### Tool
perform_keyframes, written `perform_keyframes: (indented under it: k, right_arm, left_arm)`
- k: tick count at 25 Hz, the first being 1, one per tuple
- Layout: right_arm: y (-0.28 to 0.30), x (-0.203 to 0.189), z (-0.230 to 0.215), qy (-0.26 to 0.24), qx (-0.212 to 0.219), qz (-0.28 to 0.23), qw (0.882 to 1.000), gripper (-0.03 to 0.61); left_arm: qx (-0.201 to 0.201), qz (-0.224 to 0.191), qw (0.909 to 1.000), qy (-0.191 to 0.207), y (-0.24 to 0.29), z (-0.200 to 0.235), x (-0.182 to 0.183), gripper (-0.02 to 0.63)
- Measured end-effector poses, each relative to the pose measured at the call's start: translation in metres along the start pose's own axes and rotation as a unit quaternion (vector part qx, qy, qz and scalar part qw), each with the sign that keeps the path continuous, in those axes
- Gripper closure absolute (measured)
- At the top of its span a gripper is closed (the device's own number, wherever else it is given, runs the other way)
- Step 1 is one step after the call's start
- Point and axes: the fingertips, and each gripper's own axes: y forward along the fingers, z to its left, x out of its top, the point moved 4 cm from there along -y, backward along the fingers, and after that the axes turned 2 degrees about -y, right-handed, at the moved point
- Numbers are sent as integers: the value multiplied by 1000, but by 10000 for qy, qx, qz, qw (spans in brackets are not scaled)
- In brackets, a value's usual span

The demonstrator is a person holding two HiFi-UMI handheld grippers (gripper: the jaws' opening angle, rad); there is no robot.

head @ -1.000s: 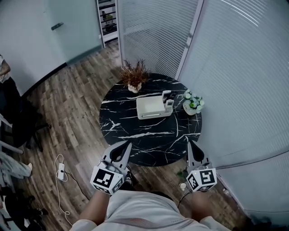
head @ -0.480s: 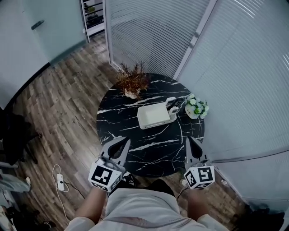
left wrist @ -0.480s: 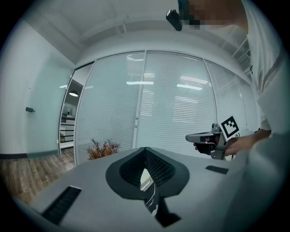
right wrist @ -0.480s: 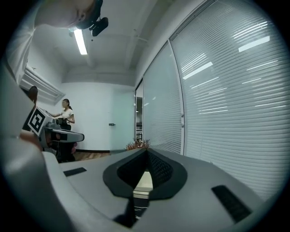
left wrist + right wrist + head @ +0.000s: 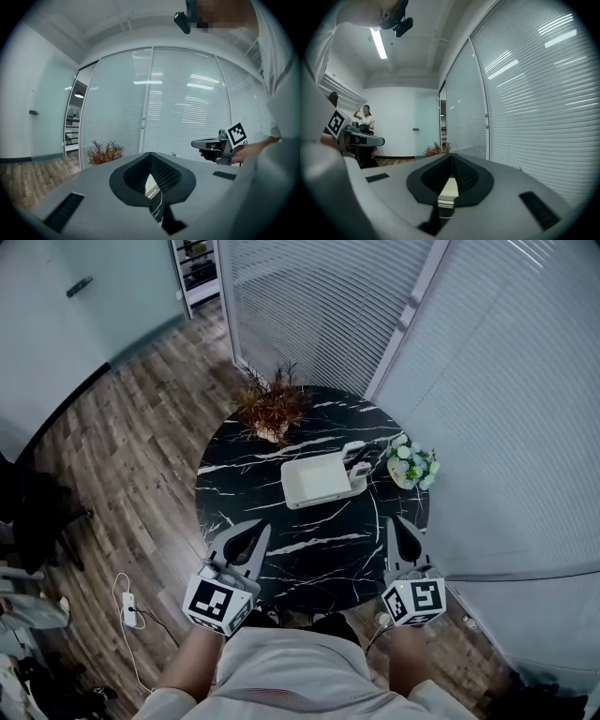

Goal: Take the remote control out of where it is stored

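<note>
Both grippers have come forward with the person toward the table [image 5: 234, 498]. Their tips now hang over its near edge, further in than a second ago.

- **Left gripper** [image 5: 253, 532]: jaws closed, nothing between them. It is over the table's near-left rim.
- **Right gripper** [image 5: 397, 524]: jaws closed and empty. It is over the near-right rim.
- **Box** [image 5: 314, 482]: white, past the table's centre and well apart from both grippers.
- **Holder** [image 5: 360, 469]: small, touching the box's right end.
- **Remote** [image 5: 355, 454]: dark slim thing standing in the holder, probably the remote; too small to be sure. It is untouched.
- **Plant** [image 5: 272, 407]: at the table's far rim.
- **Flowers** [image 5: 414, 463]: at the far-right rim, just beside the holder.

This is the approach only; nothing has been grasped. The right gripper is nearer the holder, so it would likely have to open, then reach across to it.
</note>
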Motion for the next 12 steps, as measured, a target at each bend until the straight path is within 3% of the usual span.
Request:
perform_keyframes:
  k: [5, 10, 12]
  right_arm:
    - [14, -17, -32, 132, 137, 200, 9996, 563]
    - [45, -39, -54, 177, -3, 511, 9985, 555]
    - [61, -50, -60, 281, -10, 662, 9974, 499]
  left_arm:
    - [236, 187, 9995, -16, 12, -19, -4, 604]
    - [333, 254, 9991, -48, 23, -29, -11, 604]
    - [382, 334, 9987, -90, 25, -29, -16, 604]
